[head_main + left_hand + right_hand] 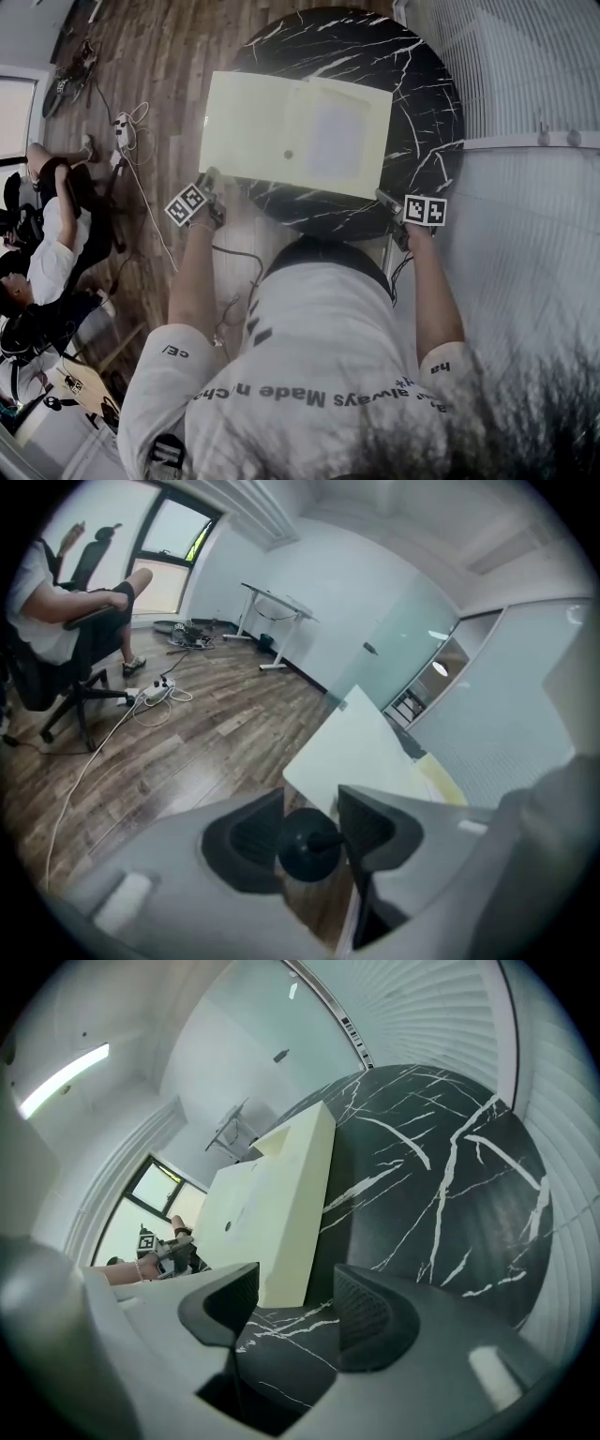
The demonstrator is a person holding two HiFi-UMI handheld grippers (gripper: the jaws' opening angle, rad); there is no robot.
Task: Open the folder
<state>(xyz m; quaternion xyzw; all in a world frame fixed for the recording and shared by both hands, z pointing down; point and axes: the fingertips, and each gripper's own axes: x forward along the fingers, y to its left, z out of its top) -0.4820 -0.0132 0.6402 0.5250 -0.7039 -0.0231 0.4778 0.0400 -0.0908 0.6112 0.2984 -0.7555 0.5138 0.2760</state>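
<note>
A pale yellow folder (295,136) lies flat and closed on the round black marble table (422,84), with a small dark button (288,154) on its cover. My left gripper (212,186) is at the folder's near-left corner. In the left gripper view its jaws (314,822) stand apart; the folder's corner (361,747) lies just beyond them, and a dark round knob sits in the gap. My right gripper (389,202) hovers at the table's near-right edge. It (295,1302) is open with nothing between its jaws, and the folder (272,1204) lies ahead on the table (450,1176).
A person sits in an office chair (47,244) on the wooden floor at the left, seen too in the left gripper view (56,602). Cables and a power strip (131,131) lie on the floor. A white ribbed wall (525,66) stands close on the right.
</note>
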